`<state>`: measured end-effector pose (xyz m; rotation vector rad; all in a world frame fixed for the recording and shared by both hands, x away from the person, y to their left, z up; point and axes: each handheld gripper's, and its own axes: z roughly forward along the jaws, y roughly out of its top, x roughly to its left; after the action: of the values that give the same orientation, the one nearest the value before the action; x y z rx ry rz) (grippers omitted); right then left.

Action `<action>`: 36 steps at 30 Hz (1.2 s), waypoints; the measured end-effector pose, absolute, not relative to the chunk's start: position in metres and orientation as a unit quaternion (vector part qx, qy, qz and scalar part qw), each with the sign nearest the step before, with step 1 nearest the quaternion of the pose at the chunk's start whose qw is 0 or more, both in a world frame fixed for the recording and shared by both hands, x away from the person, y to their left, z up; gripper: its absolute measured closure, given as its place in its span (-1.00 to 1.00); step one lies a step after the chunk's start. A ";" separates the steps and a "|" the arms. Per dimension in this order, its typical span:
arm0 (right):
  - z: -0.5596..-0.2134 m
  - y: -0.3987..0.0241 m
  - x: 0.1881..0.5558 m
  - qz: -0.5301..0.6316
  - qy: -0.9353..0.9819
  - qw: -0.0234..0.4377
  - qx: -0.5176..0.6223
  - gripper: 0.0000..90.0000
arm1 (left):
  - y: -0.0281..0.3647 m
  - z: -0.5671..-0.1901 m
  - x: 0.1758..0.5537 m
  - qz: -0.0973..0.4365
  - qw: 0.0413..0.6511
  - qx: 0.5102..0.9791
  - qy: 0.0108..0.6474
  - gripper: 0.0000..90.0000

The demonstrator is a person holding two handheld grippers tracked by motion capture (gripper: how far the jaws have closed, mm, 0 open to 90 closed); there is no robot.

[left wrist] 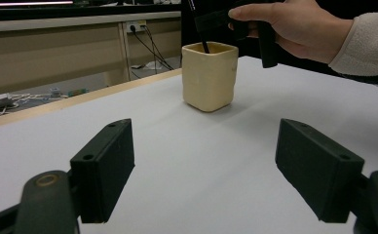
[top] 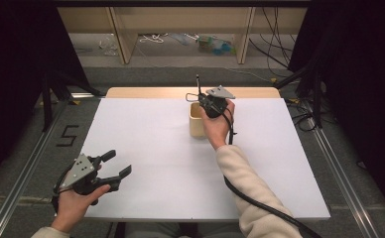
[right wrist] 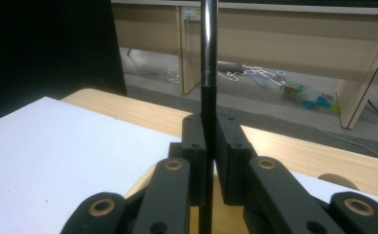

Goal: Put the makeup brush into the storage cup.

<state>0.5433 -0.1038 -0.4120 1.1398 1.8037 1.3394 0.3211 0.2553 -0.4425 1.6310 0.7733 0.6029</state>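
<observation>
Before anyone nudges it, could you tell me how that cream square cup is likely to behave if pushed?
The cream cup looks thick-walled, probably ceramic, so likely stiff and breakable. Its flat base on the smooth white table suggests sliding before tipping. The thin black rod clamped by the right gripper reaches inside, so it could lever the cup over.

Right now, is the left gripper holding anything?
No, the left gripper stands open over the bare white table, with nothing between its jaws.
</observation>
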 end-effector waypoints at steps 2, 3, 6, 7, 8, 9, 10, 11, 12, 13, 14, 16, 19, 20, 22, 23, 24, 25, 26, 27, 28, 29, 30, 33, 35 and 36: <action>-0.412 -0.104 0.543 0.504 0.682 0.307 0.432 0.87 | 0.255 -0.443 0.321 0.258 0.580 0.698 0.331 -0.52; -0.412 -0.104 0.543 0.503 0.682 0.308 0.432 0.87 | 0.255 -0.443 0.321 0.258 0.580 0.698 0.331 -0.52; -0.412 -0.104 0.543 0.504 0.682 0.307 0.432 0.87 | 0.255 -0.443 0.321 0.258 0.580 0.698 0.331 -0.51; -0.412 -0.104 0.543 0.504 0.682 0.308 0.432 0.87 | 0.255 -0.443 0.321 0.258 0.580 0.698 0.331 -0.51; -0.412 -0.104 0.543 0.503 0.682 0.308 0.432 0.87 | 0.255 -0.443 0.321 0.258 0.580 0.698 0.330 -0.51; -0.412 -0.104 0.543 0.503 0.682 0.307 0.433 0.87 | 0.255 -0.443 0.321 0.258 0.580 0.698 0.330 -0.52; -0.412 -0.104 0.543 0.505 0.681 0.306 0.432 0.87 | 0.255 -0.443 0.321 0.258 0.580 0.699 0.330 -0.51; -0.412 -0.104 0.543 0.505 0.681 0.307 0.432 0.87 | 0.255 -0.443 0.321 0.258 0.580 0.699 0.330 -0.51; -0.412 -0.104 0.543 0.505 0.681 0.308 0.431 0.87 | 0.255 -0.443 0.321 0.258 0.579 0.699 0.330 -0.51; -0.412 -0.104 0.543 0.505 0.681 0.309 0.431 0.87 | 0.255 -0.443 0.321 0.258 0.579 0.699 0.330 -0.51; -0.412 -0.104 0.543 0.505 0.680 0.309 0.432 0.87 | 0.255 -0.443 0.321 0.259 0.580 0.699 0.330 -0.52; -0.412 -0.105 0.543 0.504 0.681 0.309 0.432 0.87 | 0.255 -0.443 0.321 0.259 0.580 0.698 0.331 -0.51; -0.413 -0.105 0.543 0.504 0.680 0.309 0.433 0.87 | 0.255 -0.443 0.321 0.258 0.579 0.699 0.330 -0.51; -0.413 -0.105 0.543 0.504 0.681 0.309 0.433 0.87 | 0.255 -0.443 0.321 0.259 0.579 0.699 0.330 -0.51; -0.414 -0.105 0.542 0.503 0.681 0.308 0.434 0.87 | 0.255 -0.442 0.321 0.259 0.579 0.699 0.330 -0.51; -0.414 -0.105 0.542 0.503 0.681 0.309 0.434 0.87 | 0.255 -0.442 0.321 0.259 0.579 0.698 0.331 -0.51; -0.414 -0.106 0.542 0.502 0.681 0.309 0.434 0.87 | 0.255 -0.443 0.321 0.259 0.579 0.699 0.330 -0.51; -0.414 -0.106 0.542 0.501 0.682 0.307 0.436 0.87 | 0.255 -0.443 0.321 0.259 0.579 0.699 0.330 -0.51; -0.414 -0.106 0.542 0.501 0.682 0.308 0.435 0.87 | 0.255 -0.442 0.321 0.259 0.579 0.699 0.330 -0.51; -0.414 -0.107 0.542 0.500 0.682 0.309 0.435 0.87 | 0.255 -0.443 0.321 0.259 0.579 0.699 0.331 -0.51; -0.415 -0.107 0.542 0.501 0.681 0.309 0.435 0.87 | 0.255 -0.443 0.321 0.259 0.579 0.699 0.331 -0.51; -0.415 -0.107 0.543 0.503 0.680 0.311 0.434 0.87 | 0.255 -0.443 0.321 0.259 0.579 0.699 0.330 -0.51; -0.416 -0.106 0.543 0.505 0.679 0.310 0.433 0.87 | 0.255 -0.443 0.321 0.259 0.579 0.699 0.331 -0.51; -0.416 -0.106 0.543 0.502 0.680 0.310 0.435 0.87 | 0.255 -0.443 0.321 0.259 0.579 0.699 0.331 -0.51; -0.417 -0.106 0.542 0.501 0.682 0.305 0.437 0.87 | 0.255 -0.443 0.321 0.259 0.579 0.698 0.331 -0.51; -0.417 -0.106 0.542 0.500 0.683 0.307 0.435 0.87 | 0.255 -0.443 0.321 0.259 0.579 0.698 0.331 -0.51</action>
<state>0.5420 -0.1059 -0.4169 1.1517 1.8065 1.3237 0.3210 0.2553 -0.4426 1.6326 0.7741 0.6058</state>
